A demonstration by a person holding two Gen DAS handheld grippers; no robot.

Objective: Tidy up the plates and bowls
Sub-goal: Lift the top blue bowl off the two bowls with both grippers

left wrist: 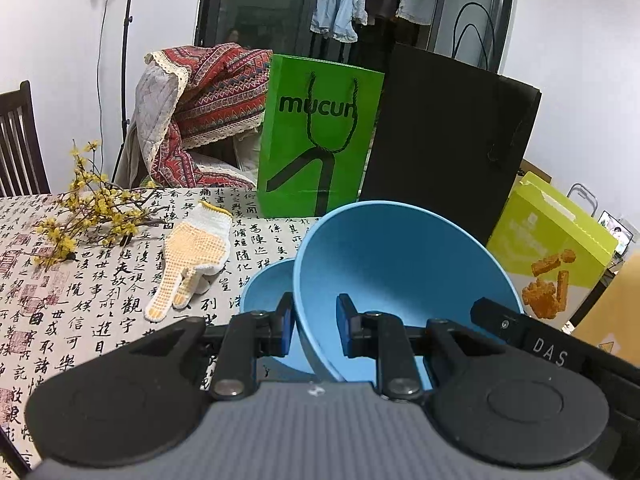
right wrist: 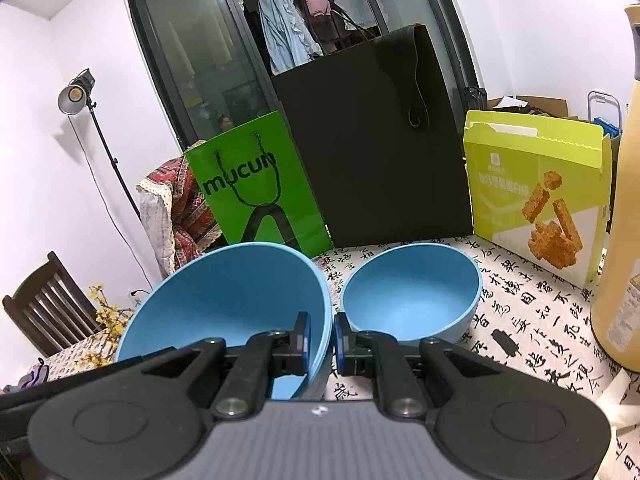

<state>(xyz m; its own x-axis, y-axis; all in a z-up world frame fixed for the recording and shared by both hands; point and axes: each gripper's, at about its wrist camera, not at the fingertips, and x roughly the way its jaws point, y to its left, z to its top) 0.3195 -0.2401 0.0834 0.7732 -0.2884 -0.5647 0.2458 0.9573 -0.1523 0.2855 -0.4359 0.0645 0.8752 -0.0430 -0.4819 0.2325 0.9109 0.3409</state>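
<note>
A matte blue plastic bowl (right wrist: 228, 300) is tilted, rim lifted off the printed tablecloth; a second matching blue bowl (right wrist: 412, 292) sits upright just beside it

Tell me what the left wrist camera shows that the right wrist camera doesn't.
Only the left wrist view shows the dotted work glove lying on the tablecloth. Only the right wrist view shows the studio lamp and the tall cream flask. Both show two blue bowls, the green bag, the black bag, the snack box and the yellow flower sprig. Each gripper pinches a bowl rim: left gripper, right gripper.
</note>
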